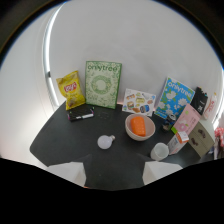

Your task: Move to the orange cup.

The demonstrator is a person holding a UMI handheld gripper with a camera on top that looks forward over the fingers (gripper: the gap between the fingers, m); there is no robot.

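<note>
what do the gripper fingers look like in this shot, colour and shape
Only the tips of the gripper show: two pale, whitish, blocky fingers with flat faces and angled edges, against the dark table. No cables, markings, hand or sleeve are visible.

On the table, a bulb lies just ahead of my fingers. Beyond it to the right sits a bowl. A chip bag and boxes stand behind, against the wall.

Claw fingertips masked by black band, gap unreadable. Worktop near edge hidden likewise. Items behind pink box too blurred to identify.
</note>
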